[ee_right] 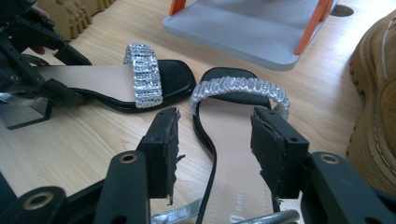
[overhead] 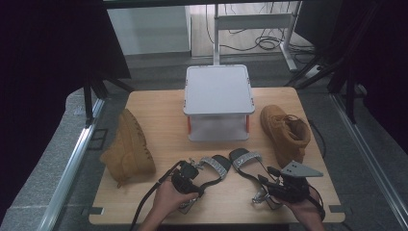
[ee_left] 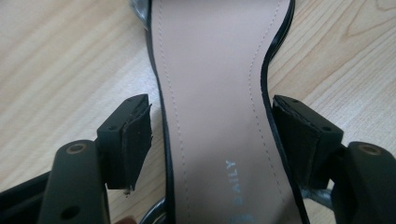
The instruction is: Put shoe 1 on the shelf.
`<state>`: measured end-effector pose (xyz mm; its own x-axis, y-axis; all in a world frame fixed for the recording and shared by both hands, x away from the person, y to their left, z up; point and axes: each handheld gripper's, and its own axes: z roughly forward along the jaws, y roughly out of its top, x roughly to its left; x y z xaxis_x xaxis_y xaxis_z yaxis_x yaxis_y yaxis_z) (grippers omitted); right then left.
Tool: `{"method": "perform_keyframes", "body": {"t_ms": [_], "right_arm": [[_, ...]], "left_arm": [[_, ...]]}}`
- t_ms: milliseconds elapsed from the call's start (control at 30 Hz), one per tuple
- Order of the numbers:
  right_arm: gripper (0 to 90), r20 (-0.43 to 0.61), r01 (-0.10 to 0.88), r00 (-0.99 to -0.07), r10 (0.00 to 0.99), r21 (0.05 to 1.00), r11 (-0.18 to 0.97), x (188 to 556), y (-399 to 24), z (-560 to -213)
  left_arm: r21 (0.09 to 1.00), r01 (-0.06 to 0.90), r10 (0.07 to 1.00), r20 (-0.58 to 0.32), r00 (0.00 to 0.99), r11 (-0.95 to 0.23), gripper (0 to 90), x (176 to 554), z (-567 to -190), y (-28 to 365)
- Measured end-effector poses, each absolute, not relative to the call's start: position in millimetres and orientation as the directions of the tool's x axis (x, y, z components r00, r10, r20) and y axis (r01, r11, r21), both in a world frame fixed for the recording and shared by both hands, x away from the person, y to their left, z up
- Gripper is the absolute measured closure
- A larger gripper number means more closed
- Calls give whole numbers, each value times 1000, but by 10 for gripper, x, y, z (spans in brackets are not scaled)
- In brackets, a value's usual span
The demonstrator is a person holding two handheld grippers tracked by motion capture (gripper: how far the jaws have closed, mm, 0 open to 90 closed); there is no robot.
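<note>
Two black sandals with silver glitter straps lie side by side at the table's front. My left gripper [overhead: 195, 183] [ee_left: 211, 107] stands open over the left sandal [overhead: 216, 166] [ee_left: 210, 70], one jaw on each side of its beige insole, the pads [ee_left: 135, 135] just clear of its edges. My right gripper [overhead: 269, 185] [ee_right: 217, 116] is open too. It straddles the narrow waist of the right sandal [overhead: 245, 161] [ee_right: 233, 140], behind its strap, and bare wood shows beside its left pad [ee_right: 170, 144]. The right gripper view also takes in the left sandal [ee_right: 144, 81] and the left gripper [ee_right: 65, 74].
A grey two-tier shelf [overhead: 219, 91] [ee_right: 252, 32] with orange posts stands at the middle back of the wooden table [overhead: 159, 108]. One tan boot [overhead: 129, 149] lies on its side at the left; another [overhead: 286, 132] [ee_right: 373, 107] stands at the right, close to the right sandal.
</note>
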<state>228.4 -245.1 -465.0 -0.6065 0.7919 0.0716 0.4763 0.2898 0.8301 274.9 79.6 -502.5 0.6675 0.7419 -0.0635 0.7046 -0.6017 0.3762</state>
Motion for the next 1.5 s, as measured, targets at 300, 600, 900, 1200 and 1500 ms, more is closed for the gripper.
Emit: {"method": "perform_keyframes", "body": {"t_ms": [300, 600, 900, 1200, 1500], "right_arm": [[356, 75, 595, -590, 804, 713, 371, 2574, -2421, -4701], [259, 63, 706, -590, 805, 524, 476, 2889, -2283, -4860], [280, 70, 766, -580, 812, 387, 513, 3000, -2213, -5001], [339, 116, 796, -562, 819, 346, 497, 3025, -2200, -5045], [369, 65, 796, -552, 831, 337, 503, 3006, -2147, -5051]], "left_arm": [[358, 714, 737, -97, 669, -602, 354, 2812, -5089, 767], [358, 717, 747, -77, 660, -598, 398, 2800, -5082, 763], [365, 721, 752, -77, 654, -589, 407, 2791, -5084, 772], [380, 721, 756, -82, 650, -579, 411, 2786, -5091, 785], [387, 723, 760, -81, 645, -572, 412, 2776, -5093, 787]]}}
